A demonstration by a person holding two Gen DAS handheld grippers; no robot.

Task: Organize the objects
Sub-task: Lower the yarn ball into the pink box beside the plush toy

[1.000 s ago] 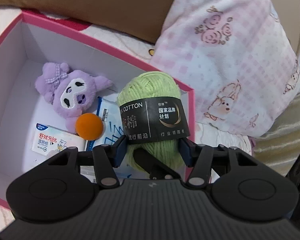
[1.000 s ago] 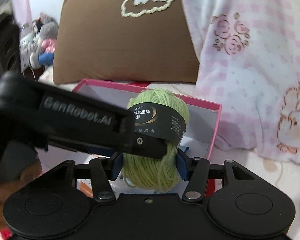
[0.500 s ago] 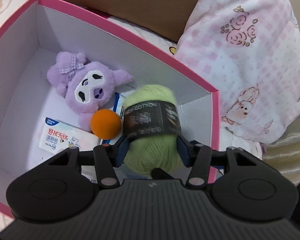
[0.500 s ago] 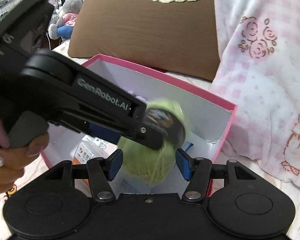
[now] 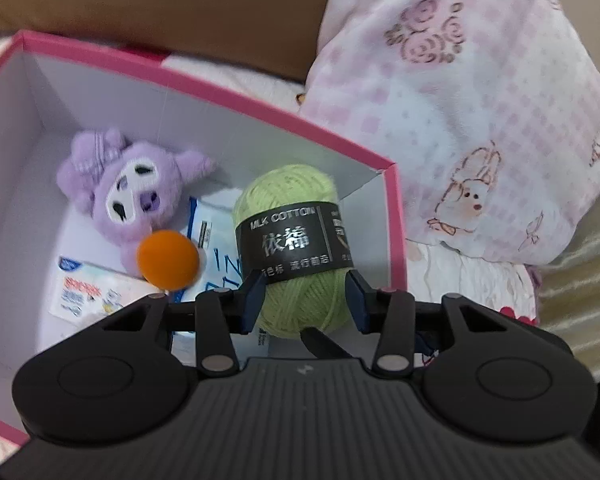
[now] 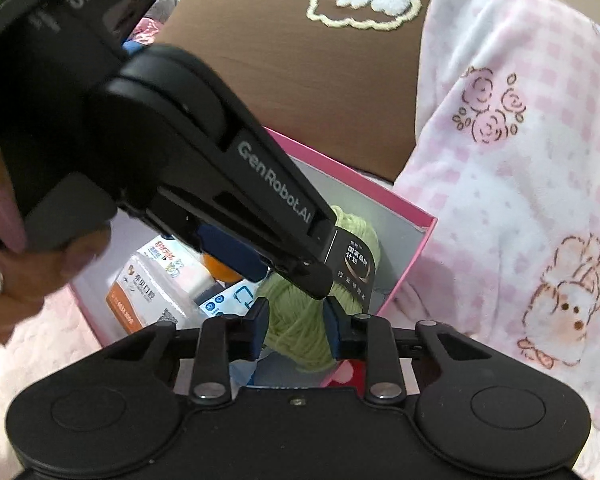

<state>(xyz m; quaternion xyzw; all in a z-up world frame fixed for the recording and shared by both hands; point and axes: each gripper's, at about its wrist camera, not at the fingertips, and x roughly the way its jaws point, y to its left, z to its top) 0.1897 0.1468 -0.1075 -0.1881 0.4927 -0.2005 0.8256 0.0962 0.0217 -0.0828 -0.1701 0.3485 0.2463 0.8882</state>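
A green yarn ball point(image 5: 287, 200) with a black label stands in the right corner of the pink-rimmed box point(image 5: 219, 92). My left gripper point(image 5: 306, 300) is closing, and its blue pads press the ball's lower end from both sides. A right fingertip point(image 5: 324, 342) pokes in under the ball. In the right wrist view the right gripper point(image 6: 295, 320) is closing too, its pads biting into the yarn ball point(image 6: 358, 226). One left finger point(image 6: 267, 200) crosses in front of it.
In the box lie a purple plush point(image 5: 131, 192), an orange ball point(image 5: 167, 258), a tissue packet point(image 5: 83, 292) and a blue-and-white packet point(image 5: 215, 240). A pink patterned blanket point(image 5: 480, 120) rises right of the box, with a brown cushion point(image 6: 300, 80) behind. A person's hand point(image 6: 3, 240) holds the left gripper.
The yarn ball has come down into the box's right corner with both grippers. The right jaws stood clear of it half a second ago and have narrowed onto it. The left jaws narrowed too.
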